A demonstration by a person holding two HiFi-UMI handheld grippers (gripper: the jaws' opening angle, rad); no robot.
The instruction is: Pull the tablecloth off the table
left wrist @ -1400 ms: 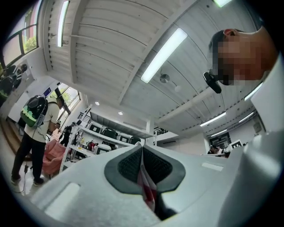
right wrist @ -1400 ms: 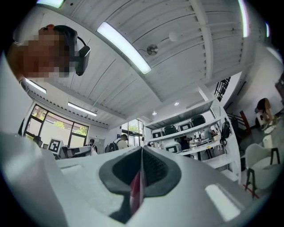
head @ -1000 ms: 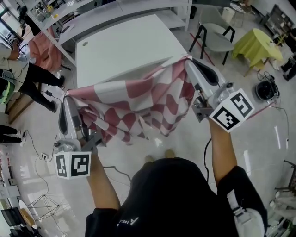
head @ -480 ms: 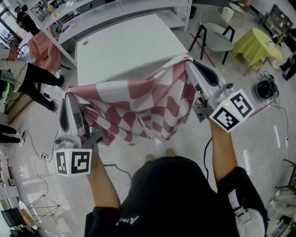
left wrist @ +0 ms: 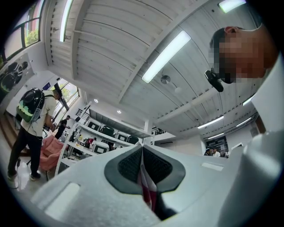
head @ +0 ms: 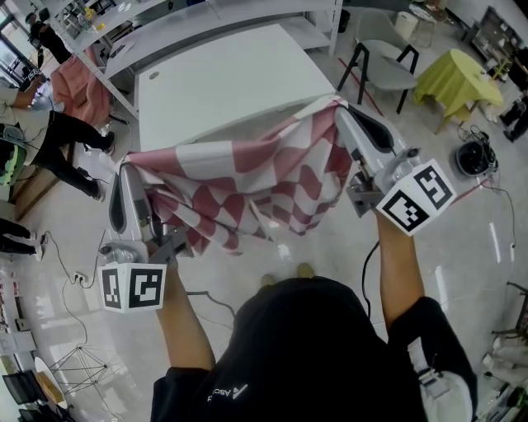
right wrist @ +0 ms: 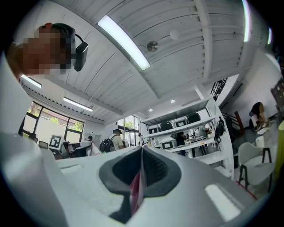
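Note:
A red-and-white checked tablecloth (head: pixel 247 185) hangs in the air between my two grippers, clear of the bare white table (head: pixel 223 82) behind it. My left gripper (head: pixel 125 165) is shut on the cloth's left corner, a strip of tablecloth (left wrist: pixel 145 186) showing pinched between its dark pads. At the right, my right gripper (head: pixel 337 107) is shut on the other corner, with a fold of tablecloth (right wrist: pixel 136 188) between its pads. The cloth sags in folds in the middle, over the floor in front of the person.
A white shelf unit (head: pixel 206 21) stands behind the table. A grey chair (head: pixel 388 70) and a small stand with a yellow cover (head: pixel 458 78) are at the right. People (head: pixel 49 136) stand at the left. Cables lie on the floor (head: pixel 74 280).
The cloth has been lifted slightly and pulled a bit tauter along its top edge. Both grippers have barely shifted and keep their hold.

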